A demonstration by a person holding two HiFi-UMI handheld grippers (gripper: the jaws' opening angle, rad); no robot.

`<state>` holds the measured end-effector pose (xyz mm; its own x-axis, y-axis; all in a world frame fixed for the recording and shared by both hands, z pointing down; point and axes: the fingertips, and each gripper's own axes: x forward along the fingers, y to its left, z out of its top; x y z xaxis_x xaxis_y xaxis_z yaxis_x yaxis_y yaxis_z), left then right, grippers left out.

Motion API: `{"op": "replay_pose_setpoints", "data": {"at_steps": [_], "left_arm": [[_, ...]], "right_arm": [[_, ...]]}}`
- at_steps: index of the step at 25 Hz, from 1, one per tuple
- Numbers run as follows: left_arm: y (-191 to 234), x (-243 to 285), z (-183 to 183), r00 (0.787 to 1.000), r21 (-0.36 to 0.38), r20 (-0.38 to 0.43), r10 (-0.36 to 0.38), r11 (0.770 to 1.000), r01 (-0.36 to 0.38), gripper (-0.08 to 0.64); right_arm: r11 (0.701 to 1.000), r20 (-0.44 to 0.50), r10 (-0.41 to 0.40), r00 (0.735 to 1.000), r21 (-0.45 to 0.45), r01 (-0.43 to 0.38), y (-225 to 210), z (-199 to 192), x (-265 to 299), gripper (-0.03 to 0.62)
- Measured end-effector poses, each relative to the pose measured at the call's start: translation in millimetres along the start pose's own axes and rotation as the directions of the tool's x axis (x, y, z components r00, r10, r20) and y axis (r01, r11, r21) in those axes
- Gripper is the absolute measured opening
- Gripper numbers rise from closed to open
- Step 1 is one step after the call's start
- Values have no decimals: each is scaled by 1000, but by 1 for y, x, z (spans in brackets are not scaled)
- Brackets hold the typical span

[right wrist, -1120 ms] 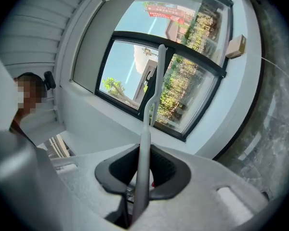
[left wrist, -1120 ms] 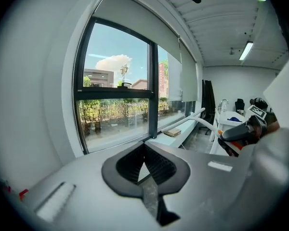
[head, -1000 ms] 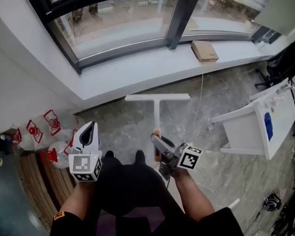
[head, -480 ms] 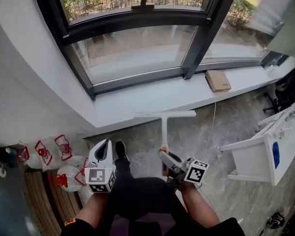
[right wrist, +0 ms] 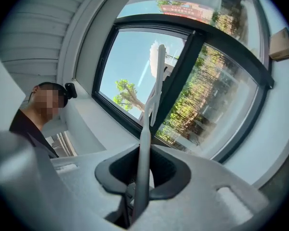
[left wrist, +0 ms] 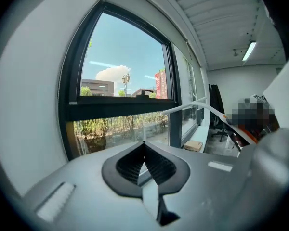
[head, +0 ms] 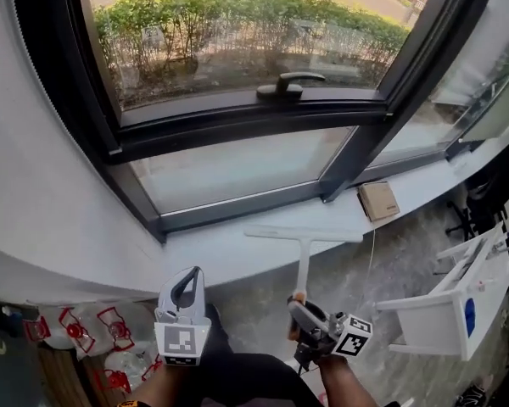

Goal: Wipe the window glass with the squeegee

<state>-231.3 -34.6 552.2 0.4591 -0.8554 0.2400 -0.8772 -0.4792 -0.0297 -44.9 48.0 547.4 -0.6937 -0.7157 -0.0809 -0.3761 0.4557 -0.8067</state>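
We're gripping the white plastic T-shaped squeegee (head: 303, 257) w/ the right gripper (head: 299, 309), jaws clamping the low end of its thin shaft, by the orange bit. The blade's hovering over the front edge of the white window sill (head: 229, 253), below the dark-framed window glass (head: 237, 172) and apart from it. The left gripper (head: 189, 278) is pinching closed on nothing. We're judging the squeegee light and stiff but tip-heavy held this low. A 2nd hold mid-shaft would prob. steady it.

Grippers x2: left gripper (head: 189, 278) approx. 7 o'clock, right gripper (head: 304, 314) at 5. Squeegee (head: 304, 246) x1, centre. Cardboard box (head: 378, 200) x1, 3 o'clock. Window handle (head: 288, 84) x1, 12. White table (head: 458, 299) x1, 4. Red-print bags (head: 75, 327), several (exact no. unclear), 8 o'clock.
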Motion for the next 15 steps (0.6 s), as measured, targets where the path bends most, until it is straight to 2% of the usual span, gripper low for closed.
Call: {"op": "replay_pose_setpoints", "data": {"at_steps": [6,11,15], "left_arm": [[36,28,114,982,121,186,-45,992,22,9],[57,41,165,971,114,239,-15,993,-13,9],[80,51,191,963,99,262,58,991,-86,9]], "right_arm": [[980,65,151,986,-144,-140,49,77,82,44],[945,37,256,966,-221,-242,84,124,134,43],[907,-3,340,940,-261,-329,100,158,174,43]]}}
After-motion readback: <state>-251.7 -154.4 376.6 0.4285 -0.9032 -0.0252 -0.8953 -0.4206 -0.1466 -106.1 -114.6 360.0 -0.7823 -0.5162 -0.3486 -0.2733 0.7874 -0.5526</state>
